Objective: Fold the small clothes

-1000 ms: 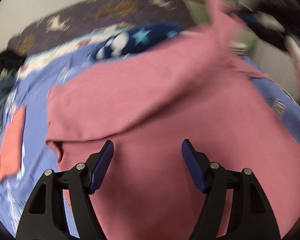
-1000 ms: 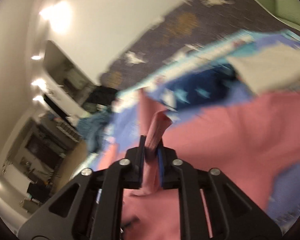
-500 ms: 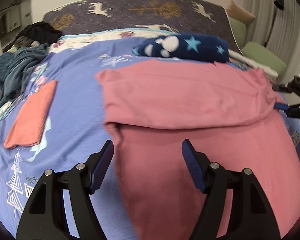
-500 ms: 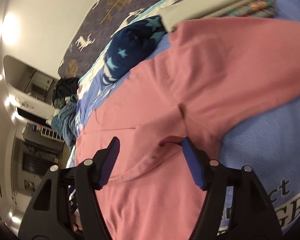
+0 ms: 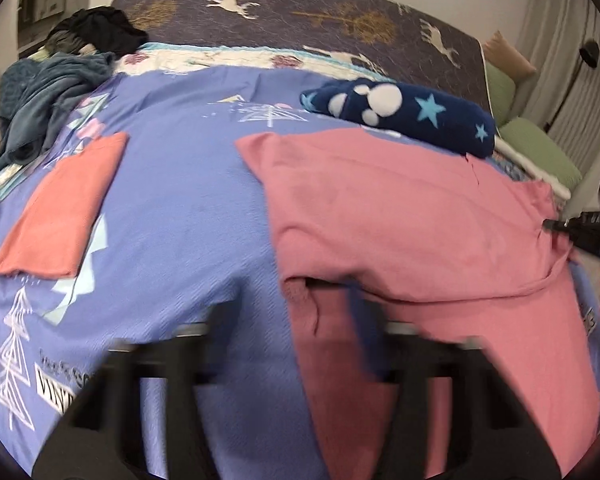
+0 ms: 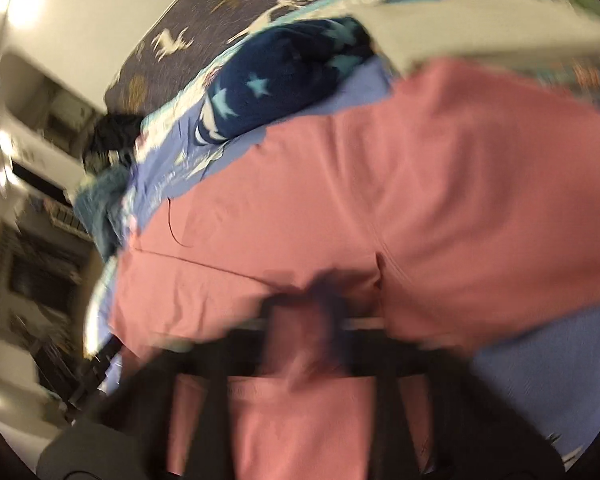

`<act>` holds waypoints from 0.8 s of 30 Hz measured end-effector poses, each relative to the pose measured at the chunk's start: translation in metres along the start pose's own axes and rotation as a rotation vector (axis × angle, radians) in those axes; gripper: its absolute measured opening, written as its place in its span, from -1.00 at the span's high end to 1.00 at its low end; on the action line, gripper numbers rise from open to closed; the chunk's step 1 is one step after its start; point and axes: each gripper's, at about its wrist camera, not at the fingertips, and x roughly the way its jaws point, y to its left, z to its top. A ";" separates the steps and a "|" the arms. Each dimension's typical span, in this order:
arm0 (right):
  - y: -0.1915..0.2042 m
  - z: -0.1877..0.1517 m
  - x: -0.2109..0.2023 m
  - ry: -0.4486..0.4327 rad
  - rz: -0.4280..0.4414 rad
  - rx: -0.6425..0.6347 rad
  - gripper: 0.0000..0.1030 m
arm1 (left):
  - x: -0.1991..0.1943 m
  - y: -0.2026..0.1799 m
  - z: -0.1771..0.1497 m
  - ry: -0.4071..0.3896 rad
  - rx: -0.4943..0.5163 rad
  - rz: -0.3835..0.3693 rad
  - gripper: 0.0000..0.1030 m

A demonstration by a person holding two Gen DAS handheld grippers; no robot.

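Note:
A pink garment [image 5: 400,216] lies spread on the purple-blue bed cover [image 5: 188,200], its top part folded down over the lower part. My left gripper [image 5: 296,320] is blurred at the garment's left edge. Its jaws are closing, with the edge of the fold between them and the pads still apart. My right gripper [image 6: 304,312] is shut on a bunched bit of the pink garment [image 6: 420,184] at its right side. It also shows in the left wrist view as the right gripper [image 5: 588,232] at the garment's right edge.
A folded salmon cloth [image 5: 60,216] lies at the left of the bed. A navy star blanket [image 5: 412,116] sits just beyond the garment. Teal and black clothes [image 5: 40,96] are heaped at the far left. A beige folded stack [image 6: 480,36] lies far right, near green cushions [image 5: 540,152].
The right gripper let go of the pink cloth, opened, then shut on it again lower down. The left gripper slid to the garment's left edge and its fingers started to come together.

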 end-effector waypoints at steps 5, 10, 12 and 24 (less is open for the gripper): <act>0.031 0.004 -0.072 -0.295 0.169 -0.085 0.99 | -0.009 0.021 -0.003 -0.034 -0.091 0.014 0.84; -0.005 0.005 -0.048 -0.194 -0.088 -0.010 0.54 | -0.013 0.023 -0.014 -0.034 -0.094 0.013 0.84; -0.020 0.001 -0.040 -0.165 -0.063 0.032 0.54 | -0.019 0.023 -0.014 -0.051 -0.096 0.007 0.80; 0.000 -0.016 -0.010 0.002 -0.049 -0.157 -0.19 | -0.027 0.026 0.036 -0.100 -0.121 -0.108 0.10</act>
